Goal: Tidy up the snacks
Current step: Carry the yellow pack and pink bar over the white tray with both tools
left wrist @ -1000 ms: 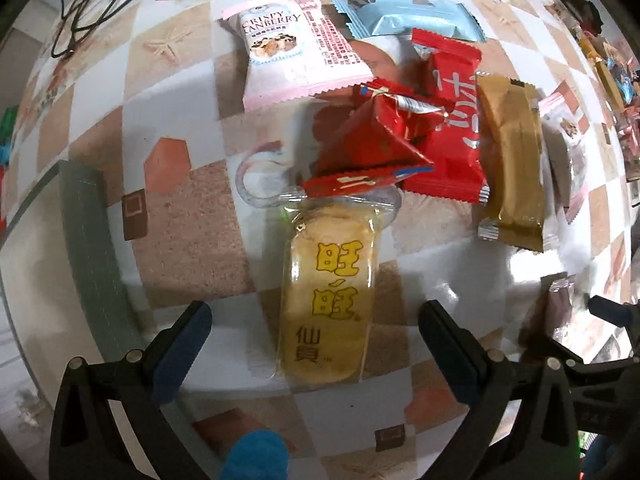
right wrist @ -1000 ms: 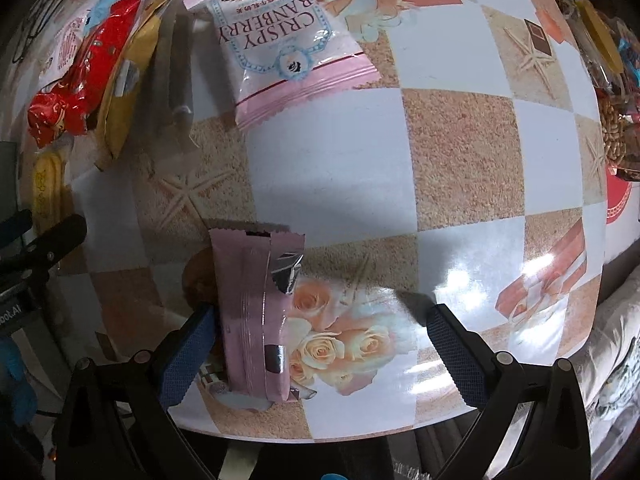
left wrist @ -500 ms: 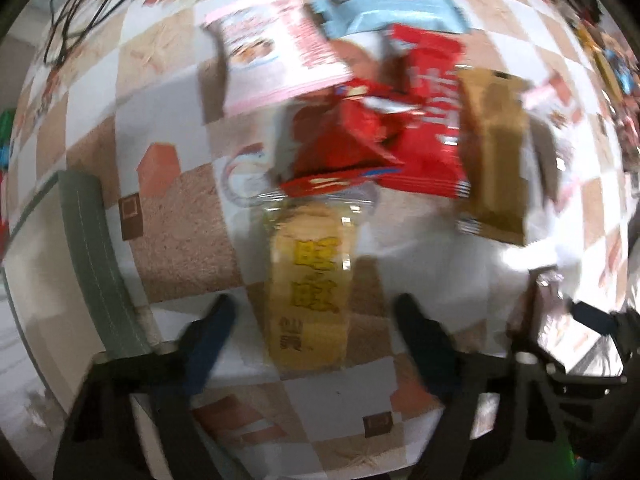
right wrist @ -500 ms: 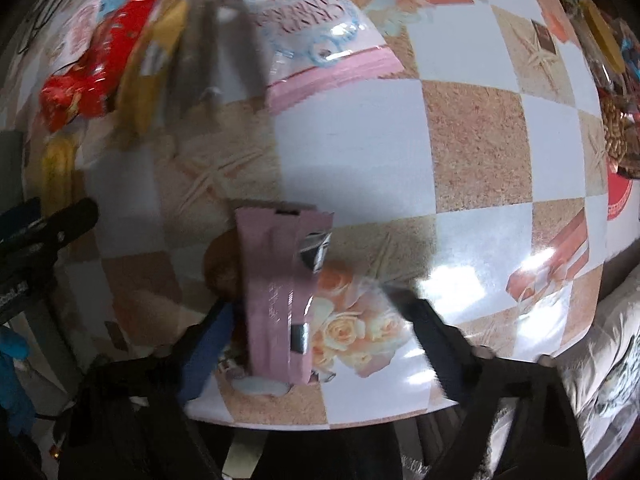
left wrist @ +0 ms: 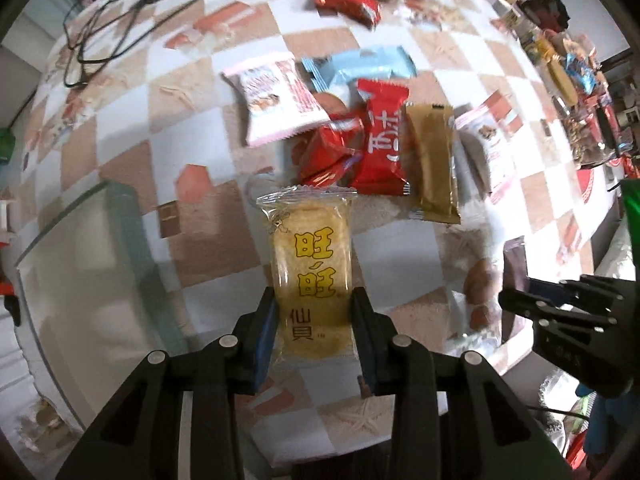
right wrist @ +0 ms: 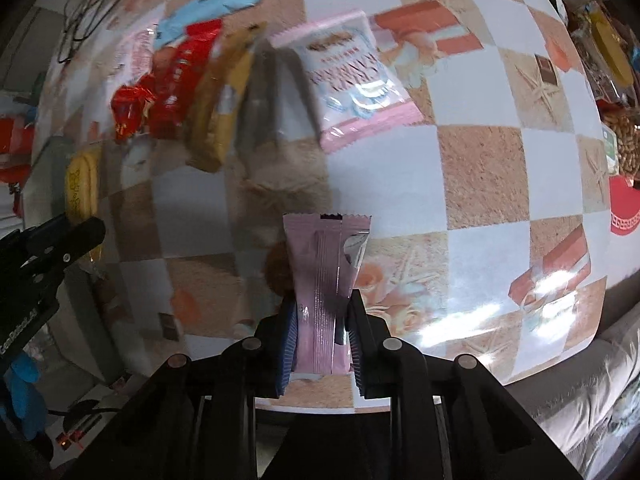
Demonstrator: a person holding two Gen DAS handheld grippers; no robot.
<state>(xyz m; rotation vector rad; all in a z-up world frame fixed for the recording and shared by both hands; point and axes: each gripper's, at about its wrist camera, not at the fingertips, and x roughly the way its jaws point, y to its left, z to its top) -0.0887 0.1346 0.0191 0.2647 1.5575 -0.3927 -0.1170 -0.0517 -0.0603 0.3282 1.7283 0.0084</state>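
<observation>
left tongs (left wrist: 313, 326): pinching the yellow rice cracker pack (left wrist: 311, 272) by its near end, rest of it sticking out over the tabletop (left wrist: 120, 128)
right tongs (right wrist: 321, 336): clamped on the pink wafer bar (right wrist: 325, 288), same deal
snack pile (left wrist: 380, 140): red, tan, blue and pink packs bunched mid-tabletop, just beyond the cracker

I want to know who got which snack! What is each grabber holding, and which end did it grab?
The left gripper pinches the yellow rice cracker pack by its near end. The right gripper pinches the pink snack bar by its near end.
</observation>
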